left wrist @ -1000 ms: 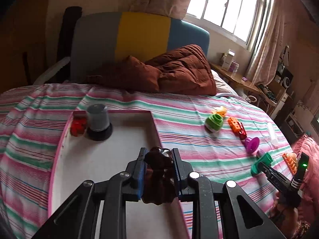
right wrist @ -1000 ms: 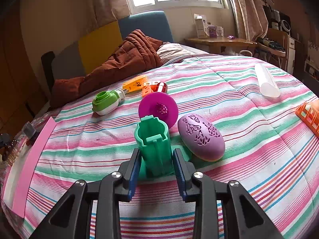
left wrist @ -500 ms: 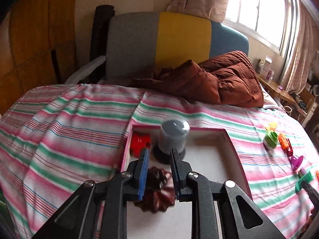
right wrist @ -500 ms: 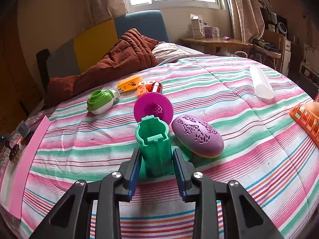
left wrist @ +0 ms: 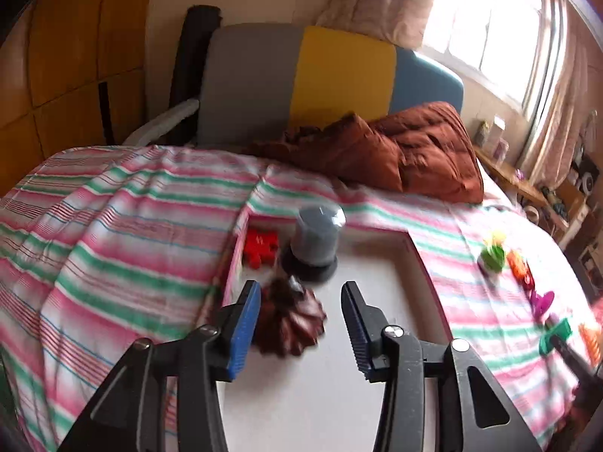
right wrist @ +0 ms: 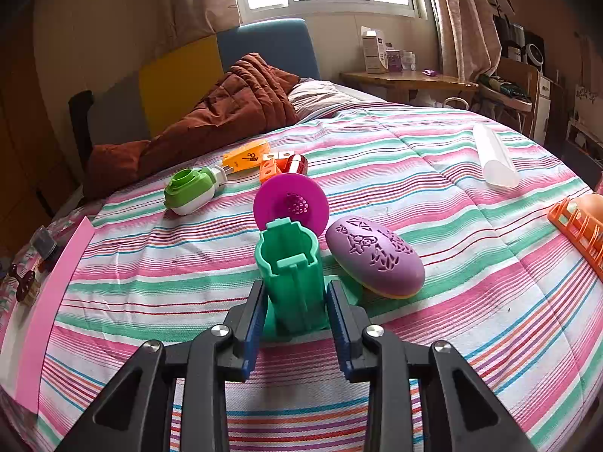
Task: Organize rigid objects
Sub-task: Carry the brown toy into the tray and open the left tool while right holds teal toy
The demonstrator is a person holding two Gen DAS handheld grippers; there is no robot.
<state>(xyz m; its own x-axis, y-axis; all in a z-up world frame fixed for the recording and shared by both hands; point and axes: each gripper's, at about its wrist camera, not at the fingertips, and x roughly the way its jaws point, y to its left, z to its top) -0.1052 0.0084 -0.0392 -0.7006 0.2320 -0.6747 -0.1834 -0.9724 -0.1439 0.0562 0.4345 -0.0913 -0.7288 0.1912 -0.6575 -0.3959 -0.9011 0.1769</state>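
My left gripper (left wrist: 301, 314) is open over the pink-rimmed white tray (left wrist: 380, 263). A dark brown ridged object (left wrist: 290, 320) lies in the tray between its jaws, against the left pad. A red toy (left wrist: 260, 246) and a grey cylinder on a black base (left wrist: 314, 243) stand at the tray's far left. My right gripper (right wrist: 296, 310) is shut on a teal green plastic holder (right wrist: 290, 271) that stands on the striped bedspread.
Around the teal holder lie a magenta disc (right wrist: 291, 203), a purple oval case (right wrist: 375, 256), a green-white cap (right wrist: 190, 190), orange pieces (right wrist: 247, 156), a clear tube (right wrist: 493, 158) and an orange rack (right wrist: 578, 222). A brown quilt (left wrist: 395, 154) lies by the headboard.
My left gripper has opened and let go of the brown object, which now rests in the tray. My right gripper stays shut on the teal holder.
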